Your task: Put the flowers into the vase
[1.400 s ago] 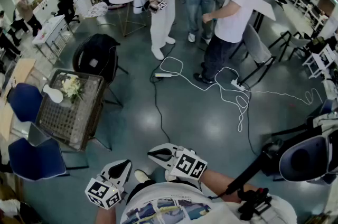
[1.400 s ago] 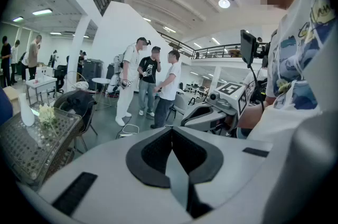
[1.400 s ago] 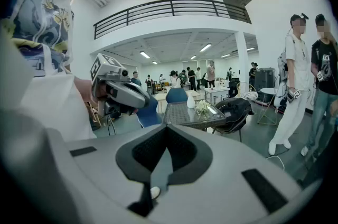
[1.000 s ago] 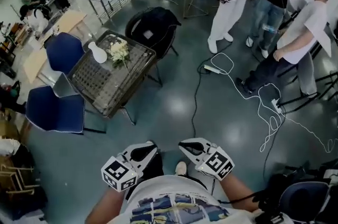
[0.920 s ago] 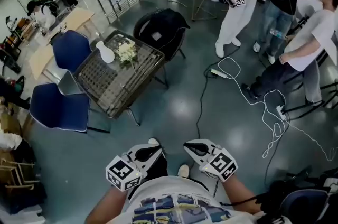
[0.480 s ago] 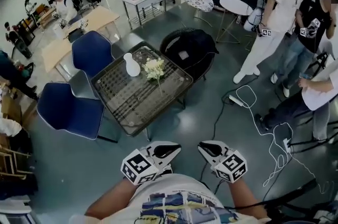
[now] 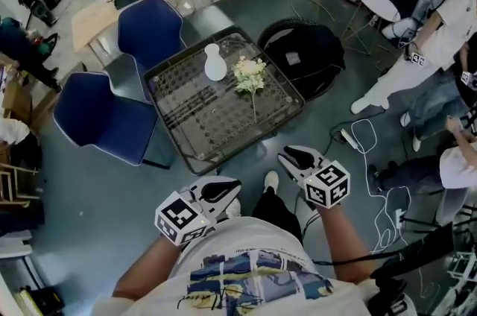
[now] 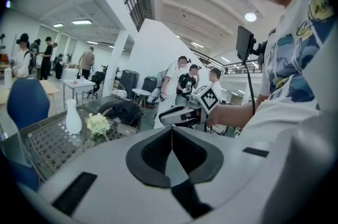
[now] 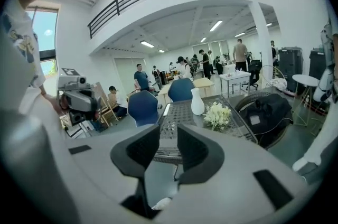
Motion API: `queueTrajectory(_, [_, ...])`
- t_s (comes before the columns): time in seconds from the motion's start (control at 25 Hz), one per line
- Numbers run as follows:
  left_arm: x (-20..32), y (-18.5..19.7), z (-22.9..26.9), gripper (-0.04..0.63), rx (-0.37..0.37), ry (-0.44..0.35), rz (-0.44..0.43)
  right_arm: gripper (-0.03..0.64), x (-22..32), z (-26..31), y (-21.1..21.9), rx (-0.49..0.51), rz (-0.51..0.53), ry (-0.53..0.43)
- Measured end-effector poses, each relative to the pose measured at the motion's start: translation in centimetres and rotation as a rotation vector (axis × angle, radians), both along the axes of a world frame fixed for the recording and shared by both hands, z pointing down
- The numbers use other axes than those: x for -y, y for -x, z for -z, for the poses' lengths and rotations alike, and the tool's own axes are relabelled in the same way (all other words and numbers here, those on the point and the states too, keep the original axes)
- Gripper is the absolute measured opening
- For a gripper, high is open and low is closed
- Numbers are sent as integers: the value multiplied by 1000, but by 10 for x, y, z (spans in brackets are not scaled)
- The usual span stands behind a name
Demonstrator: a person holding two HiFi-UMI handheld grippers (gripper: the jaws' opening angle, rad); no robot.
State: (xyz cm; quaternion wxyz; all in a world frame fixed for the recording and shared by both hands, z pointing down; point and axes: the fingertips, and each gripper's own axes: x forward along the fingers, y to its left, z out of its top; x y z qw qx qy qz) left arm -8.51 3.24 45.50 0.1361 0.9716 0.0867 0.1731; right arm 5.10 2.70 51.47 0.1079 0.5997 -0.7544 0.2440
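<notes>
The white vase [image 7: 215, 63] stands on the glass-topped table [image 7: 195, 130], and the flowers [image 7: 250, 76] lie just beside it at 4 o'clock. From the table, one blue chair [image 7: 100, 117] is at 9 o'clock, another blue chair [image 7: 153, 27] at 11 o'clock and a black chair [image 7: 302, 57] at 2 o'clock. Shiny grey floor [image 7: 127, 188] separates the table from both grippers. The left gripper [image 7: 232, 185] has its jaws pressed together and empty. The jaws of the right gripper [image 7: 287, 155] are opening, with nothing between them.

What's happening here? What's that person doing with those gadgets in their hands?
A person holds a gripping tool in each hand, a little short of a glass table. On it a white vase stands, with flowers lying beside it, not yet in it. Both tools are empty: the left tool is shut, and the right tool is opening its jaws with nothing between them.
</notes>
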Motion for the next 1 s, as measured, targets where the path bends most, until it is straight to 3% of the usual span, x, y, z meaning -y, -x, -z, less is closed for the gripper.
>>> queueTrajectory(0.2, [60, -14, -1, 9, 20, 21, 159, 87, 94, -22, -66, 53, 32, 38])
queueTrajectory(0.44, [124, -64, -1, 9, 80, -5, 347, 88, 220, -56, -149, 74, 115, 87])
queueTrajectory(0.64, [162, -108, 10, 9, 83, -10, 475, 174, 309, -108, -195, 162, 204, 173])
queueTrajectory(0.8, [177, -108, 9, 9, 134, 7, 605, 195, 359, -155, -214, 214, 245, 247])
queueTrajectory(1.0, [193, -92, 5, 9, 185, -4, 738, 201, 404, -225, -240, 335, 173, 387])
